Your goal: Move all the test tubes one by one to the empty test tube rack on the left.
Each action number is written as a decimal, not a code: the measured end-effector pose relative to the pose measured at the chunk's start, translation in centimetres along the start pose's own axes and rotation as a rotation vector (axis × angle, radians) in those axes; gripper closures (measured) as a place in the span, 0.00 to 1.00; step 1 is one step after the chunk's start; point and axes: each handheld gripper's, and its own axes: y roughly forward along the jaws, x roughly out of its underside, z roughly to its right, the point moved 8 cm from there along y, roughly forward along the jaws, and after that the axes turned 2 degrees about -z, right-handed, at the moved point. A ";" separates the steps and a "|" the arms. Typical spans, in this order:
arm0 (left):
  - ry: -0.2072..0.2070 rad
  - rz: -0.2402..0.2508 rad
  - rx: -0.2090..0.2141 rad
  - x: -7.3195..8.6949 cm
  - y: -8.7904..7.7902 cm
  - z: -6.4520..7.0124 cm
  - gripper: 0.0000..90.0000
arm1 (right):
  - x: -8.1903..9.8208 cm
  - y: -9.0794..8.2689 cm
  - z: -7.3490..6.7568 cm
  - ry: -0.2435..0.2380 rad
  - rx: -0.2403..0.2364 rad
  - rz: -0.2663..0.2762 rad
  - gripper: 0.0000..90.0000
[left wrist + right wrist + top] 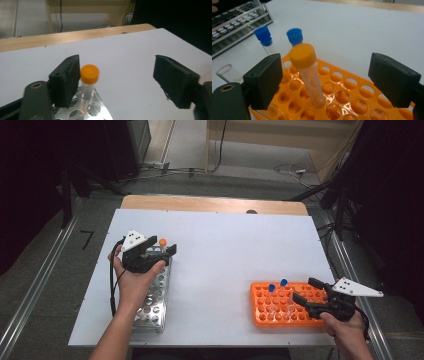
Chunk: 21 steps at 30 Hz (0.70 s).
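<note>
Hands come in from the bottom edge of the high view, and the arms are cut off there. On the left, a hand covers much of the left gripper (167,251), and that hand and its forearm hide part of the shiny metal rack (152,307) under them. The metal rack is long and thin, with rows of round holes. It lies near the left edge of the white table top (225,245).

One clear tube with an orange cap (89,74) stands in the far end of the metal rack (92,110). In the left gripper view the round, smooth cap sits just beside one black block-shaped jaw, maybe touching it. The picture is too blurry to be sure. The other jaw is far off to the side, so the left gripper (127,82) is wide open and squeezes nothing.

The middle of the table is bare white, with lots of room to move.

On the right, the orange plastic rack (260,305) sits close to the front edge of the table. Two blue-capped tubes (263,33) stand at its far end. In the right gripper view a clear tube with a yellow-orange cap (302,55) leans in a hole of the orange rack (352,85), between the jaws. Neither jaw touches it, so the right gripper (324,82) is open. A clear tube with no cap (227,72) is half hidden behind one jaw.
</note>
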 end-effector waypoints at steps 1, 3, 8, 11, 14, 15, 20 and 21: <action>0.002 0.005 0.011 -0.1 -0.3 0.4 0.19 | 0.2 0.1 0.1 0.011 -0.002 -0.012 0.16; 0.003 0.013 0.032 -0.2 -0.9 1.2 0.15 | 0.5 0.3 0.3 0.020 0.008 -0.018 0.21; 0.014 0.021 0.093 0.0 -2.1 3.3 0.00 | 1.4 0.9 -0.1 0.003 -0.010 -0.063 0.36; 0.018 0.033 0.129 0.3 -2.9 4.5 0.00 | 1.9 1.2 -0.2 0.003 -0.022 -0.084 0.41; 0.020 0.041 0.153 0.5 -3.5 5.3 0.00 | 2.2 1.4 -0.3 0.003 -0.022 -0.103 0.47; 0.026 0.039 0.158 0.6 -3.6 5.6 0.00 | 2.3 1.4 -0.3 0.000 -0.021 -0.105 0.49; 0.034 0.025 0.179 1.1 -4.0 6.3 0.00 | 2.7 1.7 -0.5 -0.013 -0.022 -0.117 0.58; 0.035 0.022 0.179 1.2 -3.9 6.4 0.00 | 2.8 1.7 -0.5 -0.016 -0.022 -0.121 0.61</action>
